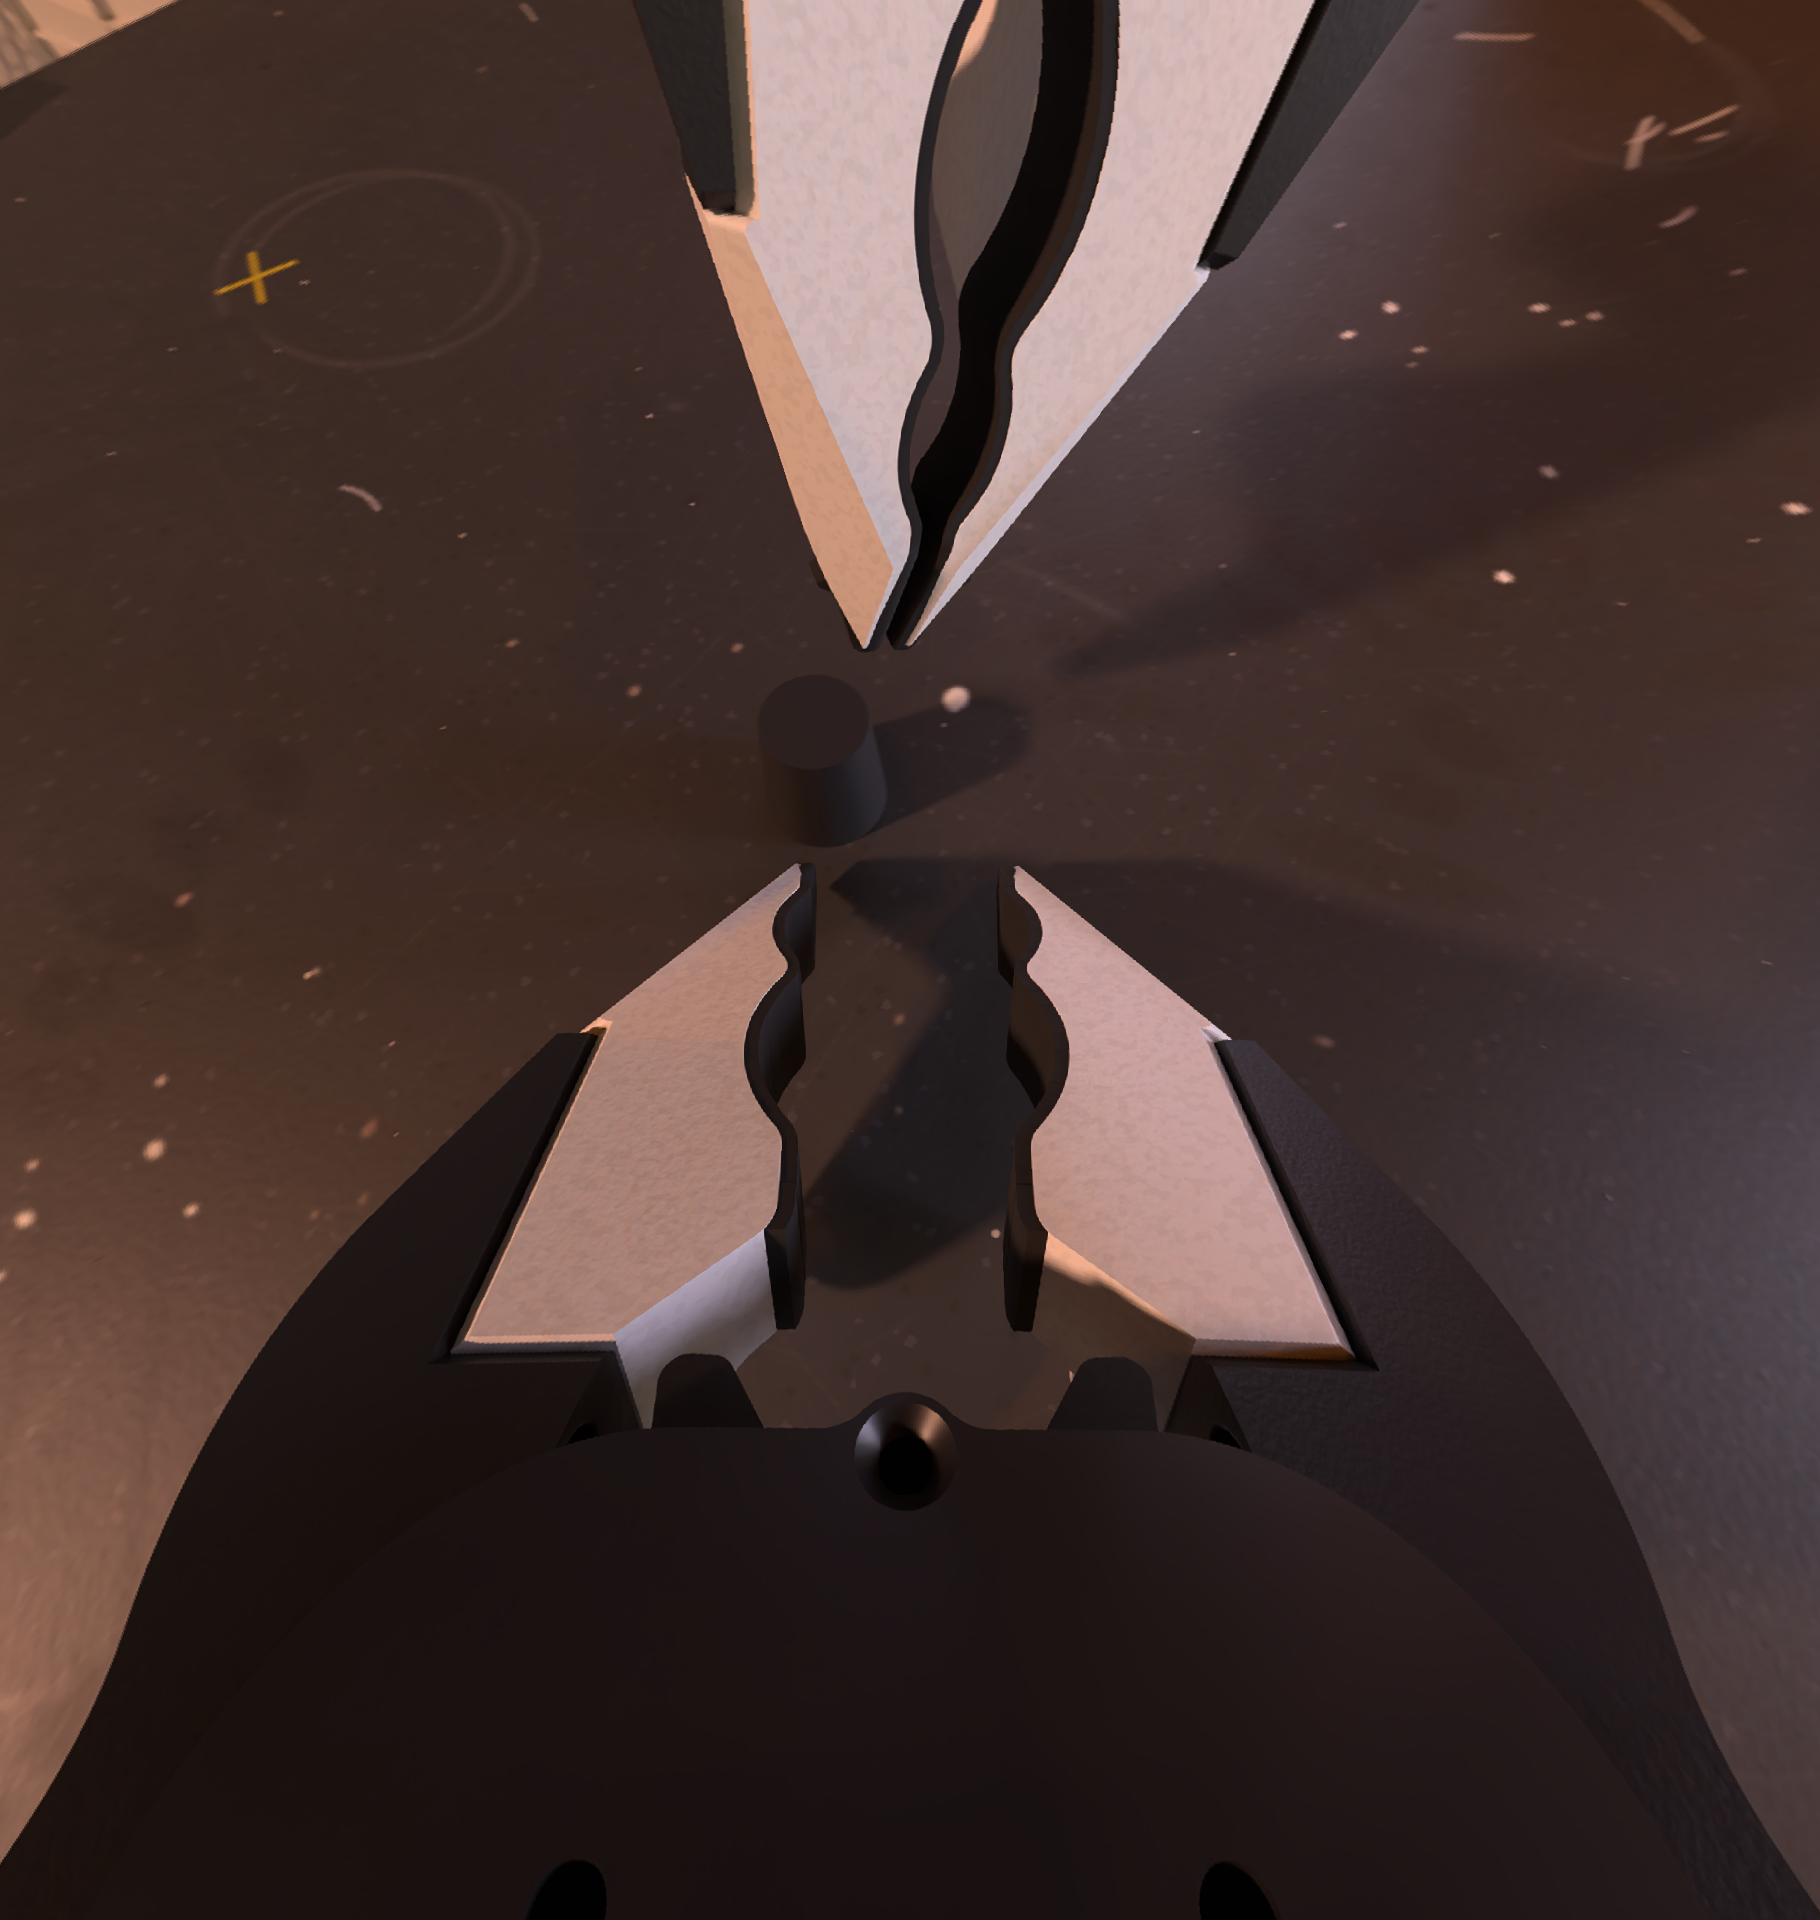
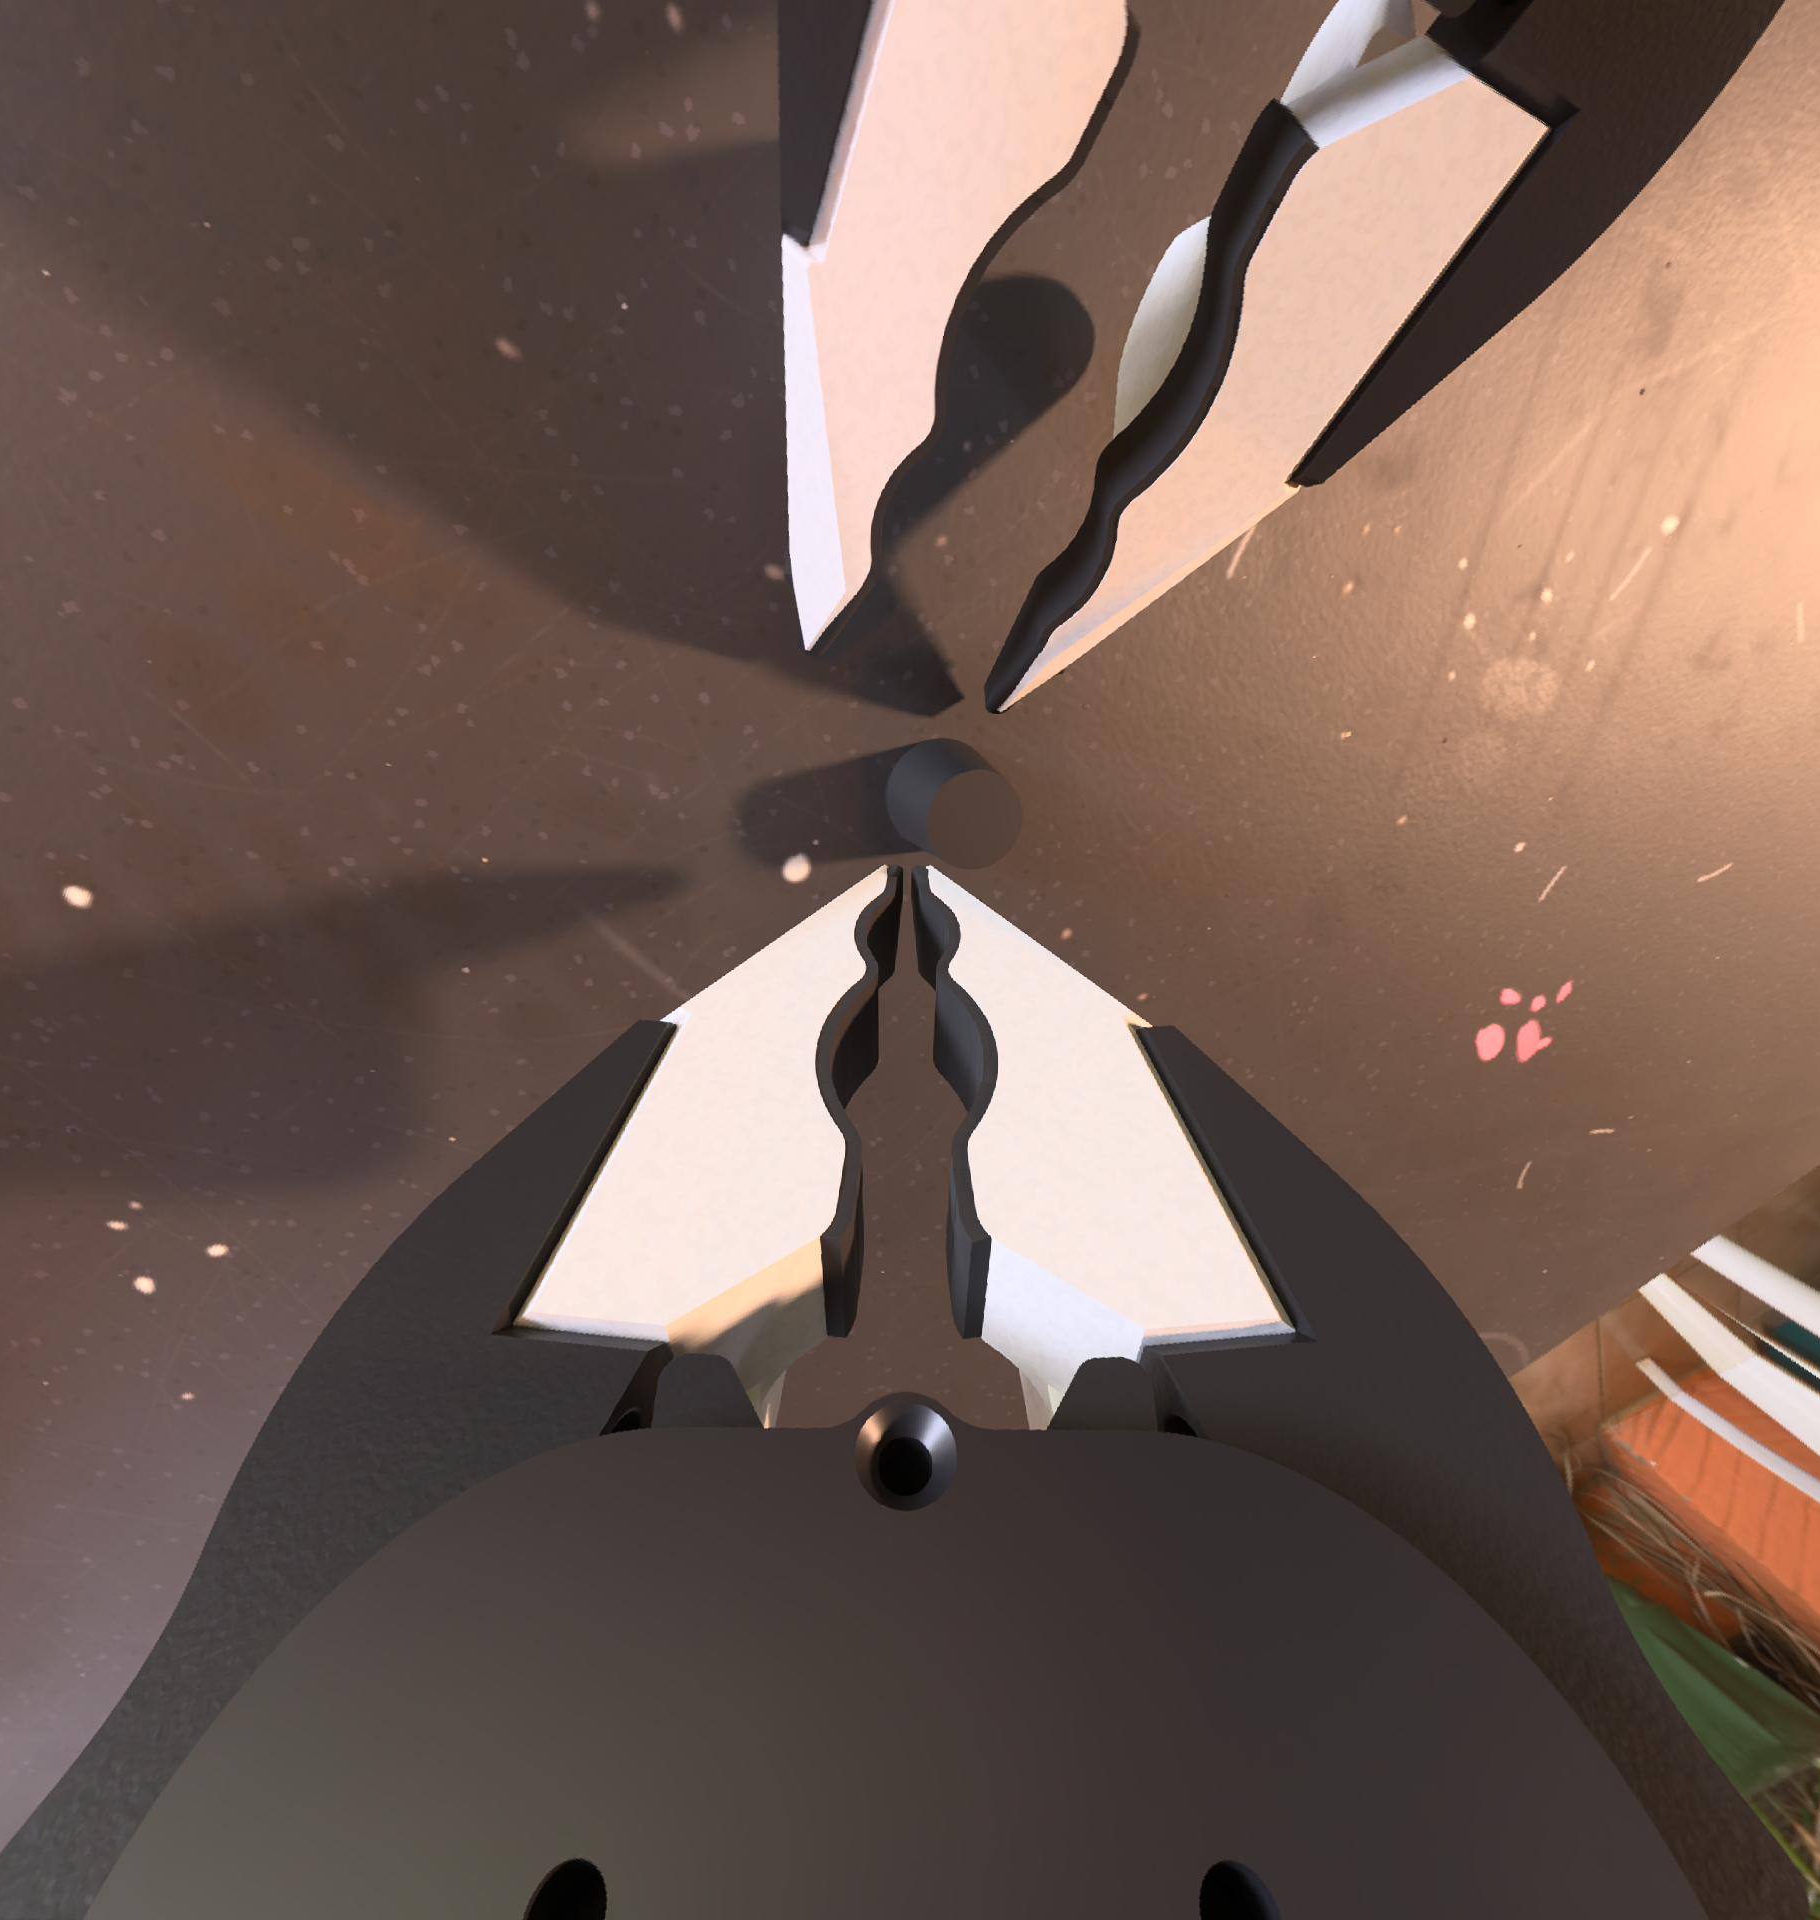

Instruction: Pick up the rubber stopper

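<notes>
Left wrist view, nearest: my left gripper (image 1: 908,868) has its jaws released, a clear gap between the two wavy dark pads, nothing held. Just beyond its fingertips (image 1: 804,883) the rubber stopper (image 1: 821,758) stands upright on the table (image 1: 366,727), apart from my tips and slightly left of their midline. It is a short dark cylinder with a flat top, and it throws a shadow to its right. Just past the stopper, my right gripper (image 1: 883,644) points back toward me, its jaws clenched tip to tip on nothing; its tips stop short of the stopper without touching it. Farther off, toward the table's far left corner, a faint scratched ring carries a small yellow cross (image 1: 254,277).

Right wrist view, nearest: my right gripper (image 2: 907,873) again shows its tips pressed nearly together, empty. The rubber stopper (image 2: 953,802) sits just ahead of them, a little right of centre, well away from every table edge. Beyond it my left gripper (image 2: 901,675) faces me with its jaws parted. The table (image 2: 262,623) is dark and speckled with pale flecks. A few pink spots (image 2: 1524,1029) lie toward its near right edge, past which shelving (image 2: 1737,1382) shows.
</notes>
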Controlling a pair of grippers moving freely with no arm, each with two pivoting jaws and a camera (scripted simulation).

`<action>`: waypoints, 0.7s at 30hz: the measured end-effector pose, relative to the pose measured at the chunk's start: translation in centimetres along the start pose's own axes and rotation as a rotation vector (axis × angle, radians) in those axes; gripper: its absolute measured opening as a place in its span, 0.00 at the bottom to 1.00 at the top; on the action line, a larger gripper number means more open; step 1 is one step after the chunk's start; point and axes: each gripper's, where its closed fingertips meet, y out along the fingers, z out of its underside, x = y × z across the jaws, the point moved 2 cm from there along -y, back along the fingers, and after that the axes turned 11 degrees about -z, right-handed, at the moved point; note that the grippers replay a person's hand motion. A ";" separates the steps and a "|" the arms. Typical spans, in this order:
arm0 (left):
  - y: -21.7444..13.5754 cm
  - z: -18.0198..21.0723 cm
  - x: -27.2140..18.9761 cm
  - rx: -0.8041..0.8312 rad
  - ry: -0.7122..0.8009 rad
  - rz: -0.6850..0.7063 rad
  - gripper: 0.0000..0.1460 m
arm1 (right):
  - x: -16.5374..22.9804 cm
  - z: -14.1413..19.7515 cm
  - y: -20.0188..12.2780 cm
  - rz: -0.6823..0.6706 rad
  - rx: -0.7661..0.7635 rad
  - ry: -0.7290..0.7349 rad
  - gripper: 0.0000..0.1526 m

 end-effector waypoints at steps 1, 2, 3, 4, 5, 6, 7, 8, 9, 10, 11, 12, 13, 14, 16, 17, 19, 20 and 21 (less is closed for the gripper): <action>0.1 0.1 0.2 0.006 0.001 -0.023 0.24 | -0.2 0.0 0.0 -0.003 0.006 -0.005 0.01; 0.1 0.1 0.4 0.006 0.000 -0.039 0.25 | -0.4 -0.1 0.0 -0.007 0.006 -0.006 0.01; 0.1 0.1 0.5 0.008 -0.004 -0.046 0.25 | -0.6 -0.2 0.1 -0.016 0.003 0.002 0.01; 0.1 0.0 0.7 0.005 -0.012 -0.050 0.25 | -0.7 -0.3 0.1 -0.025 -0.005 0.014 0.01; 0.0 -0.1 0.8 -0.003 -0.021 -0.052 0.24 | -0.8 -0.4 0.2 -0.032 -0.017 0.020 0.01; -0.1 -0.2 0.9 -0.015 -0.030 -0.050 0.24 | -0.8 -0.4 0.2 -0.038 -0.027 0.020 0.01; -0.3 -0.4 1.0 -0.029 -0.039 -0.049 0.24 | -0.8 -0.1 0.2 -0.043 -0.031 0.024 0.01; -0.4 -0.6 1.1 -0.039 -0.049 -0.050 0.24 | -0.9 0.2 0.1 -0.042 -0.034 0.039 0.01; -0.4 -0.6 1.2 -0.039 -0.062 -0.049 0.24 | -1.1 0.7 0.1 -0.037 -0.043 0.062 0.01; -0.3 -0.7 1.3 -0.034 -0.077 -0.051 0.24 | -1.3 1.1 0.0 -0.033 -0.059 0.090 0.01; -0.2 -0.7 1.3 -0.028 -0.089 -0.056 0.25 | -1.6 1.5 0.0 -0.027 -0.078 0.121 0.01; 0.1 -0.6 1.3 -0.020 -0.098 -0.059 0.26 | -1.9 1.7 0.1 -0.025 -0.095 0.148 0.01; 0.3 -0.5 1.3 -0.009 -0.103 -0.064 0.27 | -2.1 1.8 0.2 -0.027 -0.102 0.167 0.01; 0.5 -0.5 1.4 -0.002 -0.105 -0.078 0.29 | -2.2 1.9 0.4 -0.029 -0.099 0.179 0.01; 0.7 -0.5 1.5 0.003 -0.098 -0.097 0.30 | -2.3 1.8 0.7 -0.041 -0.102 0.192 0.01; 0.8 -0.6 1.5 0.004 -0.096 -0.098 0.31 | -2.3 1.8 0.8 -0.046 -0.107 0.210 0.01; 1.1 -0.8 1.4 0.006 -0.091 -0.098 0.31 | -2.5 2.1 1.1 -0.059 -0.103 0.266 0.01; 1.3 -0.9 1.4 0.012 -0.089 -0.099 0.31 | -2.6 2.4 1.1 -0.057 -0.103 0.291 0.01; 1.5 -0.9 1.4 0.019 -0.084 -0.104 0.32 | -2.6 2.5 1.1 -0.058 -0.105 0.310 0.01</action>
